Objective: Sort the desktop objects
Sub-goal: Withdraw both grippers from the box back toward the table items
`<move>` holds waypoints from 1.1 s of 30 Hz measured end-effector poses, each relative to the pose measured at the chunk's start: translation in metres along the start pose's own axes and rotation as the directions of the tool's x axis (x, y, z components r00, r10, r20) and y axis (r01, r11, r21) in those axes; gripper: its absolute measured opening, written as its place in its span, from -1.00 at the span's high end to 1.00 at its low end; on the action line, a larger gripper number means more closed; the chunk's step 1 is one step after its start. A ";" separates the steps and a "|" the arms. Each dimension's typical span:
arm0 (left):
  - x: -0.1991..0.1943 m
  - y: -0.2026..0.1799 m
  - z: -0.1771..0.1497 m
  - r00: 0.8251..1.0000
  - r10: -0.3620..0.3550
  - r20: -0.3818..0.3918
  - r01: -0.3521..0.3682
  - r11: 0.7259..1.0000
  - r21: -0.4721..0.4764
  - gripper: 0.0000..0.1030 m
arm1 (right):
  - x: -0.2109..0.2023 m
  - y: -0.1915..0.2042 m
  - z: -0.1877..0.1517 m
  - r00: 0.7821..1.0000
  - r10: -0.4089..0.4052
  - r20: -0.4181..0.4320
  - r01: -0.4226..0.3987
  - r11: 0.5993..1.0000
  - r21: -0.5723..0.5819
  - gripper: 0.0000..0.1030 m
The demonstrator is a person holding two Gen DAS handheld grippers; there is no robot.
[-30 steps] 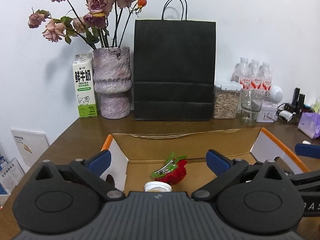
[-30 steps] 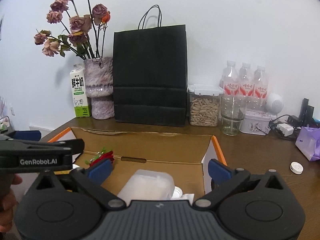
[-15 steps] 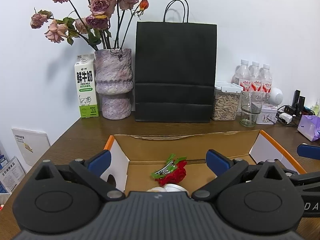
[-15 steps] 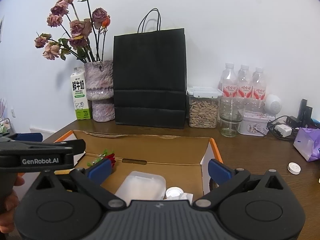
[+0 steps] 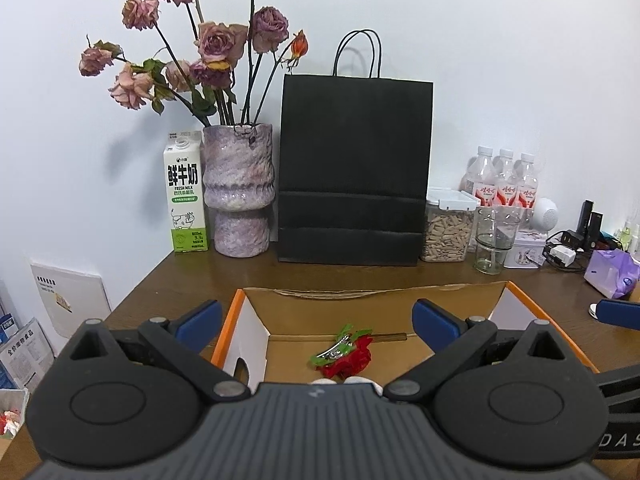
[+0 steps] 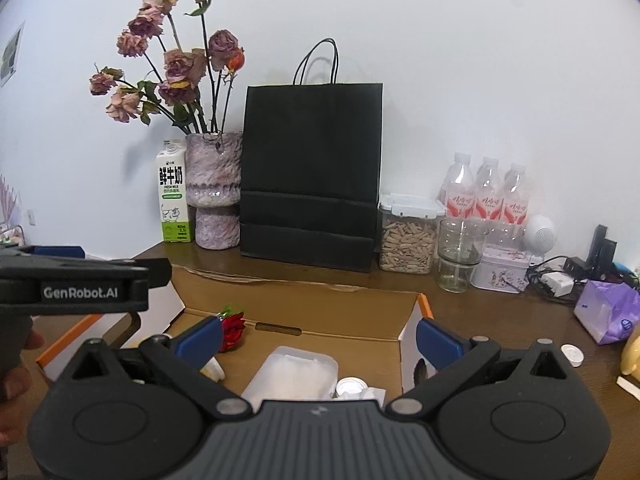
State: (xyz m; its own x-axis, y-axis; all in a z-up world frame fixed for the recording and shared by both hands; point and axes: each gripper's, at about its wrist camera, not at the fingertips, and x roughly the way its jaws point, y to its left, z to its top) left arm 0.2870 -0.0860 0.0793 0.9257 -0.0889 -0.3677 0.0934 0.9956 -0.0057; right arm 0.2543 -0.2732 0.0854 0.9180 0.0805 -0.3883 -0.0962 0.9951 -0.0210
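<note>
An open cardboard box (image 5: pixel 360 300) (image 6: pixel 320 304) with orange edges lies on the brown desk in front of both grippers. Inside it lie a red flower hair clip (image 5: pixel 348 356) (image 6: pixel 233 326), a translucent plastic box (image 6: pixel 294 372) and a small white cap (image 6: pixel 349 385). My left gripper (image 5: pixel 318 318) hovers open above the box's near side, nothing between its blue fingertips. My right gripper (image 6: pixel 318 332) is likewise open and empty above the box. The left gripper's body (image 6: pixel 76 284) shows at the left of the right wrist view, a hand below it.
Along the wall stand a milk carton (image 5: pixel 185 198), a vase of dried roses (image 5: pixel 239 192), a black paper bag (image 5: pixel 354 168), a seed jar (image 5: pixel 447 230), a glass (image 5: pixel 494 242), water bottles (image 5: pixel 505 184) and a tin. A purple packet (image 6: pixel 606 314) and a white lid (image 6: pixel 572 354) lie right.
Both grippers have risen and pulled back a little from the box, so its contents sit lower in view. Both stayed open and empty.
</note>
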 end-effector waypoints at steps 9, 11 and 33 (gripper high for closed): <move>-0.038 -0.001 -0.002 1.000 -0.009 0.020 0.009 1.000 0.014 -1.00 | -0.039 0.003 -0.004 1.000 0.000 0.011 0.000 1.000 -0.009 -1.00; -0.047 0.000 -0.004 1.000 -0.014 0.022 0.014 1.000 0.015 -1.00 | -0.047 0.004 -0.007 1.000 0.000 0.012 0.000 1.000 -0.010 -1.00; -0.104 0.020 -0.057 1.000 -0.007 -0.022 0.007 1.000 -0.003 -1.00 | -0.109 0.012 -0.052 1.000 0.010 -0.016 -0.010 1.000 -0.009 -1.00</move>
State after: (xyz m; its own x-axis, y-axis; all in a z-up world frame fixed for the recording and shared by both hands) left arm 0.1719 -0.0547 0.0647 0.9168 -0.0952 -0.3879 0.0985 0.9951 -0.0115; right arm 0.1326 -0.2732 0.0796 0.9108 0.0894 -0.4030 -0.1086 0.9938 -0.0251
